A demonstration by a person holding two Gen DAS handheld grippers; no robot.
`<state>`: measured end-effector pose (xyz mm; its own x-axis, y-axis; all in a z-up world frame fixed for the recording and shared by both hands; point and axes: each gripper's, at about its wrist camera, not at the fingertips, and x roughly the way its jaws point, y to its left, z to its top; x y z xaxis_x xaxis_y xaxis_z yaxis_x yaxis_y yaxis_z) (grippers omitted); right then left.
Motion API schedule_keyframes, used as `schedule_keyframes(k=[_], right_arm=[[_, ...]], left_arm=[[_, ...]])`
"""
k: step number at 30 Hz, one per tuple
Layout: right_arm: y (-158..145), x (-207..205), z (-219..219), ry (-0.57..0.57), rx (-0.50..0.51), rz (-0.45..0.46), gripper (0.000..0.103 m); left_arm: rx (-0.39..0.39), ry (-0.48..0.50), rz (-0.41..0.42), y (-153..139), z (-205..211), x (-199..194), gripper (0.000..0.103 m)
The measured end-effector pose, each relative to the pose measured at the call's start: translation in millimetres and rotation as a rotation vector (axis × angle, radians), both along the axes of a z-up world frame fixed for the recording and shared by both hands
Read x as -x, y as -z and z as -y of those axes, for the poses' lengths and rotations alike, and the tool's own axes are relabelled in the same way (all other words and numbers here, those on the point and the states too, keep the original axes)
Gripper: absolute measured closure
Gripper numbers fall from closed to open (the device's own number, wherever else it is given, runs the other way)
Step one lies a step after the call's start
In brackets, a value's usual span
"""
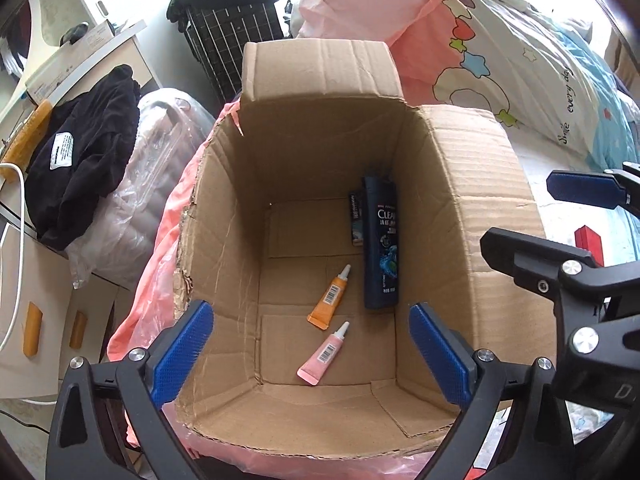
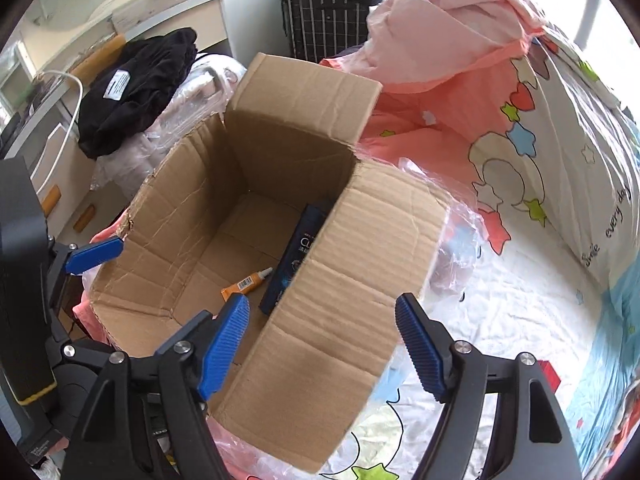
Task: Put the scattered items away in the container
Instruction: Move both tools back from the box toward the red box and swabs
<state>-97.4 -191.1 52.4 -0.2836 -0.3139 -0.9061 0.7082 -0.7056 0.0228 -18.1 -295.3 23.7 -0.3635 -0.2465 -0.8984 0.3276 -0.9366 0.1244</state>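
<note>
An open cardboard box (image 1: pixel 472 184) stands on the bed; it also shows in the right wrist view (image 2: pixel 360 280). Inside lie a dark blue shampoo bottle (image 1: pixel 381 244), an orange tube (image 1: pixel 329 298), a pink tube (image 1: pixel 323 354) and a small dark packet (image 1: pixel 356 220). The bottle (image 2: pixel 300 248) and orange tube (image 2: pixel 246 283) also show in the right wrist view. My left gripper (image 1: pixel 310 344) is open and empty above the box's near rim. My right gripper (image 2: pixel 322 338) is open and empty over the box's right flap.
A red block (image 1: pixel 589 242) lies on the bedsheet right of the box, partly hidden behind my right gripper. A cartoon quilt (image 2: pixel 560 152) and pink bedding (image 2: pixel 440 40) pile behind. Black clothing (image 1: pixel 84 168), plastic bags and a desk sit to the left. A black checked bag (image 1: pixel 236 20) stands beyond.
</note>
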Motion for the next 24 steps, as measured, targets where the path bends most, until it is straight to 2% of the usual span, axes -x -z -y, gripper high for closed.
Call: schedule_keyframes(k=[12, 24], right_arm=[[-3.4, 1.0, -28.1, 0.042, 0.004, -0.008, 0.03], [-5.3, -3.7, -25.3, 0.03, 0.005, -0.017, 0.03]], left_arm=[[-0.005, 0.038, -0.01, -8.5, -19.9, 0.6, 0.003], [-0.018, 0.025, -0.017, -11.4, -17.3, -2.2, 0.003]])
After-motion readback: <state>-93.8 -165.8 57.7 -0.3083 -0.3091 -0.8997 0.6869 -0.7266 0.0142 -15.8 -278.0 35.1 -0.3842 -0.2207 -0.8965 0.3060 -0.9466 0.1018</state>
